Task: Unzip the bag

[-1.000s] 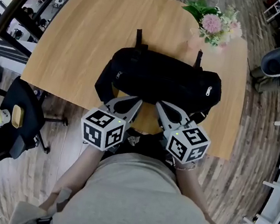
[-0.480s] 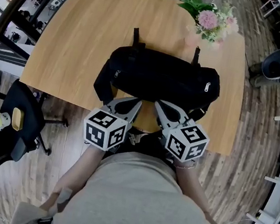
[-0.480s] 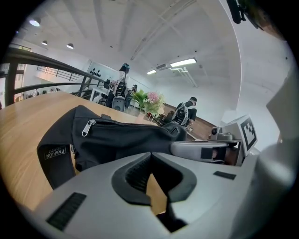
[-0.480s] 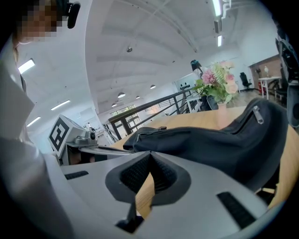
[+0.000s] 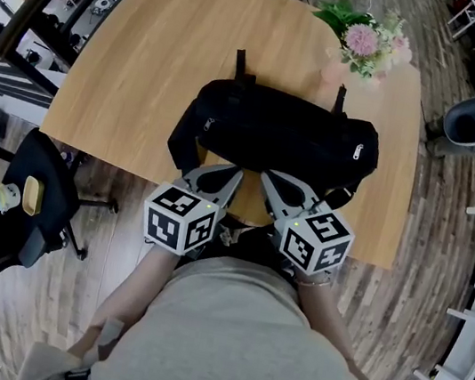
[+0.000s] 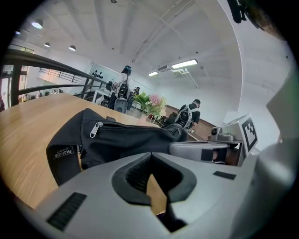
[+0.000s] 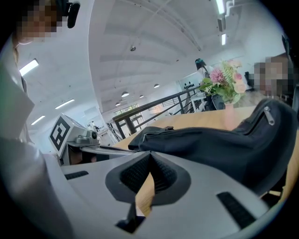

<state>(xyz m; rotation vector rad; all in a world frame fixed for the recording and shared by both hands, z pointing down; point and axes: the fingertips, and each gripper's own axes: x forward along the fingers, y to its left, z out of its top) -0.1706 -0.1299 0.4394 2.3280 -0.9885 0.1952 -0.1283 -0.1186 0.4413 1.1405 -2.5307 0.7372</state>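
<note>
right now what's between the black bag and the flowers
In the head view, just bare wooden table and a short strap of the black bag poking toward the flowers.

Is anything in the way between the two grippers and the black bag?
Nothing visible is. The left gripper and right gripper, both shut and empty, are at the table's near edge, right in front of the bag. Only bare table shows between them. The flowers stand beyond the bag, out of the way.
</note>
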